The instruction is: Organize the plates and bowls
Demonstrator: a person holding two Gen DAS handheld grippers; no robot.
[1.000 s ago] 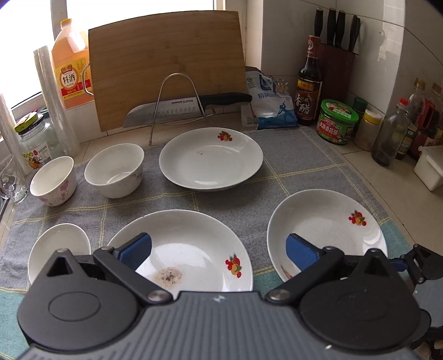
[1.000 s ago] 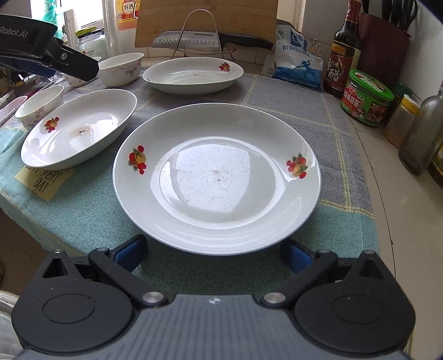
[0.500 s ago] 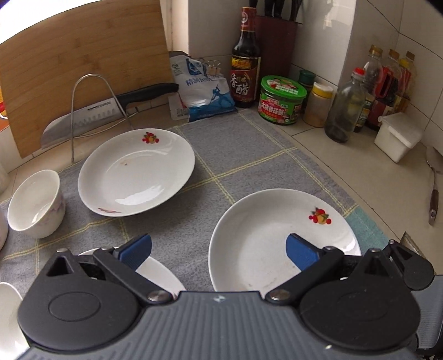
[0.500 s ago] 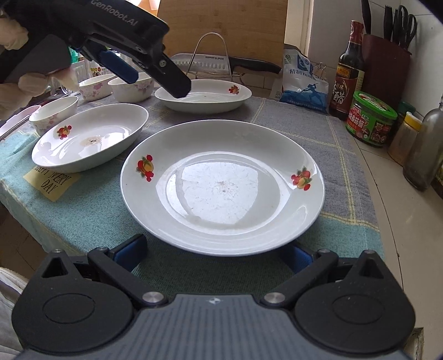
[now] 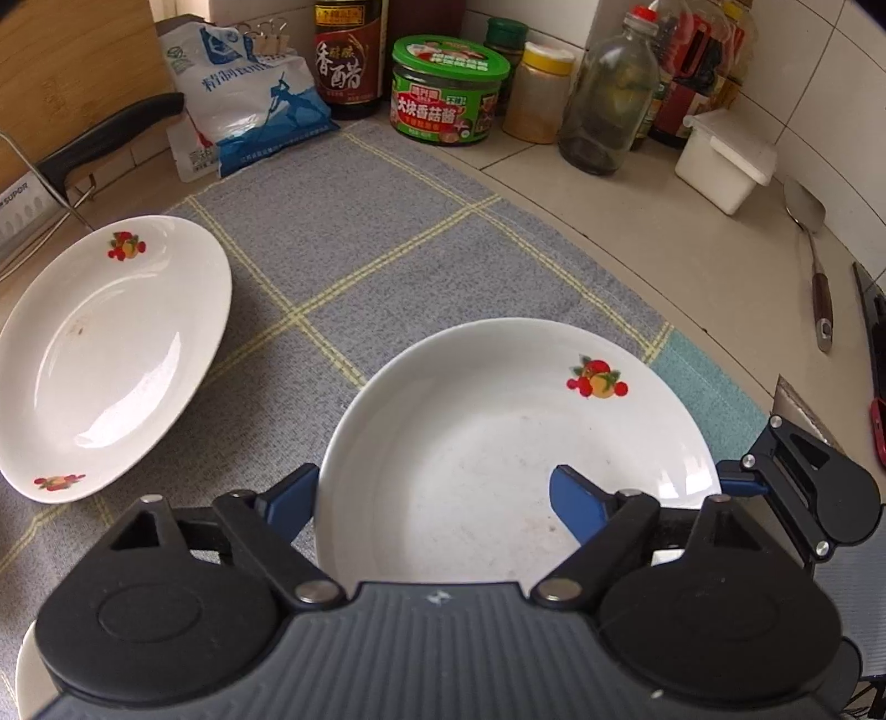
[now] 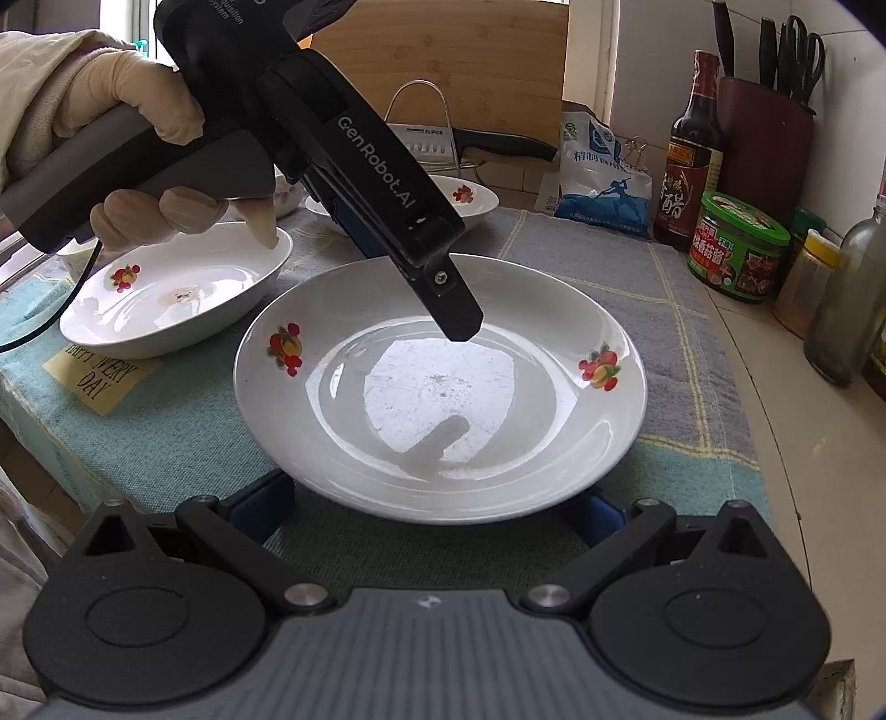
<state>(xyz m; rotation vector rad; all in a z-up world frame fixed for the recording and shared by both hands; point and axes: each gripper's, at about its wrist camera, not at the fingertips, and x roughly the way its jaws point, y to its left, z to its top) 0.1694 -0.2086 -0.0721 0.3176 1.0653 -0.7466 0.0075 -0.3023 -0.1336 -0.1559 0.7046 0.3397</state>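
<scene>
Hovering over near plate (image 5: 498, 443): left gripper (image 5: 426, 498), fingers spread wide, empty. Right gripper (image 6: 437, 504) at plate's near rim, equally wide, holding nothing.

A home kitchen: ahead of the tongs, a tiled tabletop (image 5: 637, 232) meets tiled walls, lined with a vinegar bottle (image 5: 348, 52), sauce jar (image 5: 448, 91), salt bag (image 5: 249, 94), knife block (image 6: 767, 138), and cutting board (image 6: 459, 66) behind a cleaver (image 6: 470, 143).
</scene>
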